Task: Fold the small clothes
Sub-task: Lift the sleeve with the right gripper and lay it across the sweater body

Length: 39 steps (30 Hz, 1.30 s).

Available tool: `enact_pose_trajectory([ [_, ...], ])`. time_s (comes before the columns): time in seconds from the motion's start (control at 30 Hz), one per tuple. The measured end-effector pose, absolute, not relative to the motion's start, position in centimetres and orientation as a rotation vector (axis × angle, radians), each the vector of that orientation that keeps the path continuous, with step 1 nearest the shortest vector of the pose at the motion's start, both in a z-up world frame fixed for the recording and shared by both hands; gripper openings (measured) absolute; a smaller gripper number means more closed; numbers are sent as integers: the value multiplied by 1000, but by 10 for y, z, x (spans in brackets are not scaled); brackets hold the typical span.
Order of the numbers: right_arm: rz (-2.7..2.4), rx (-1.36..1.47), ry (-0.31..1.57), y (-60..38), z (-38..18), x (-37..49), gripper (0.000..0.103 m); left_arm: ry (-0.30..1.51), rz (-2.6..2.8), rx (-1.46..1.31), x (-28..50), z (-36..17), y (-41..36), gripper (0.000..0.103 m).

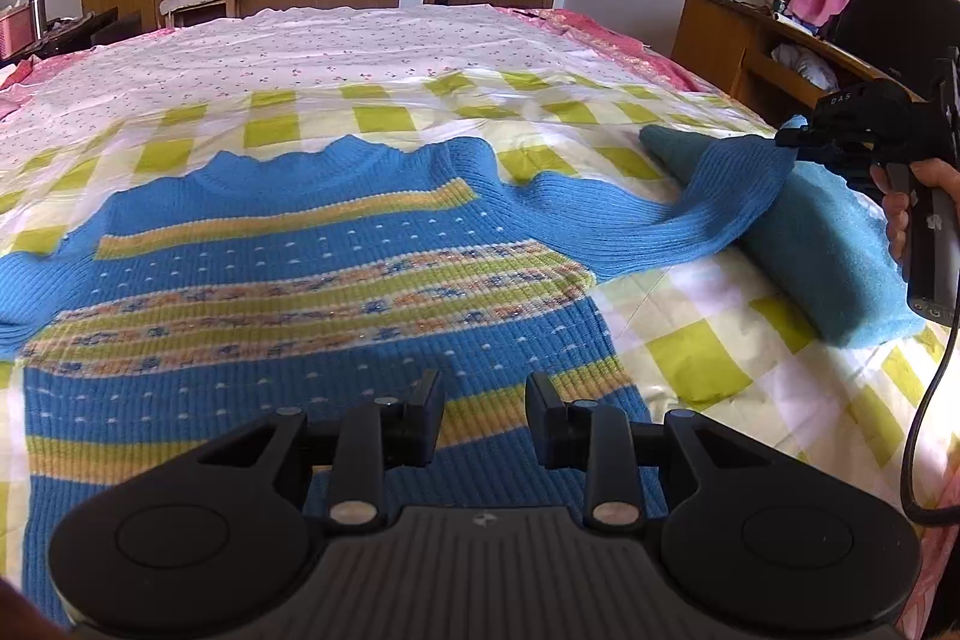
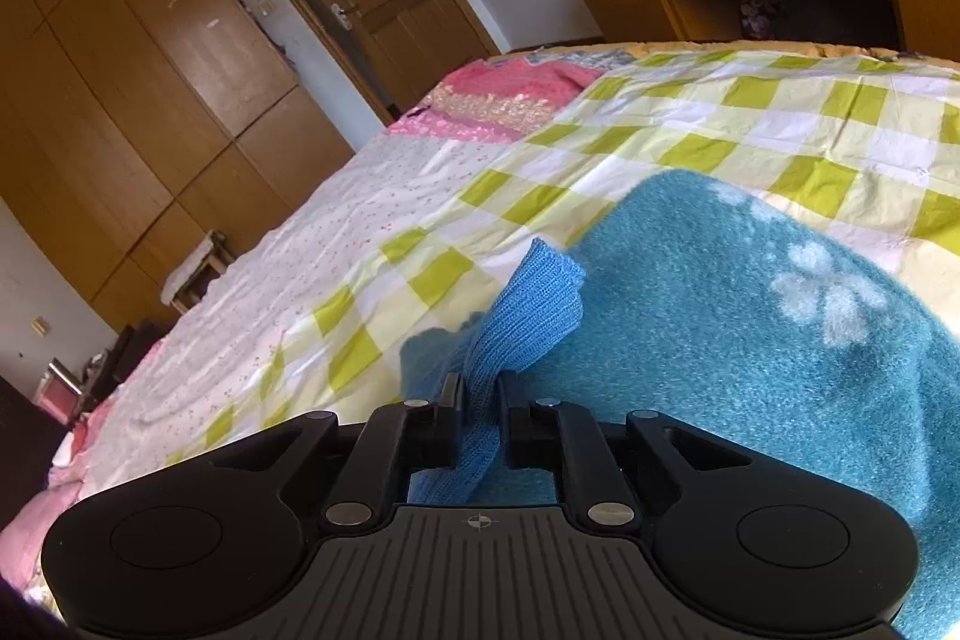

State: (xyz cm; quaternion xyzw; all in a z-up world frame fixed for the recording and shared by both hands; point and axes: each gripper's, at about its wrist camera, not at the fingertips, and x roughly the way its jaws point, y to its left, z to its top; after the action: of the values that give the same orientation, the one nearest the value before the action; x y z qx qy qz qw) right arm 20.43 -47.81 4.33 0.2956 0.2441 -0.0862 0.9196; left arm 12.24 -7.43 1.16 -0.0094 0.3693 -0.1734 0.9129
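Folding the sleeve (image 1: 708, 202) is in hand: it is pinched by the right gripper (image 2: 480, 415) above the sweater (image 1: 312, 292); the left gripper (image 1: 485, 415) is held open, empty. Next, the cuff likely needs carrying across the chest.

Daylight fills the room I'm working in, bright and even. The checked bedcover (image 1: 708, 352) glares pale toward its right edge, and my left gripper (image 1: 485, 421) casts only soft shadow beneath itself. Both fisheye views bow the wardrobe (image 2: 120, 100) and go black at the corners; focus stays sharp.
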Motion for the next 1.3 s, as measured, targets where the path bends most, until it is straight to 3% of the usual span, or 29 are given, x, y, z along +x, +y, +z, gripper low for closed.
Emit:
enact_pose_trajectory([
  [0.37, 203, 382, 487, -318, 84, 185, 10, 742, -282, -66, 100, 3, -2, 41],
  [0.83, 305, 164, 614, -140, 31, 213, 10, 707, -231, -163, 107, -8, 68, 41],
  [1.17, 349, 17, 632, -84, 5, 215, 11, 671, -217, -200, 107, -4, 92, 41],
  [1.3, 397, -1, 658, -73, -6, 213, 17, 675, -200, -228, 110, -6, 102, 41],
])
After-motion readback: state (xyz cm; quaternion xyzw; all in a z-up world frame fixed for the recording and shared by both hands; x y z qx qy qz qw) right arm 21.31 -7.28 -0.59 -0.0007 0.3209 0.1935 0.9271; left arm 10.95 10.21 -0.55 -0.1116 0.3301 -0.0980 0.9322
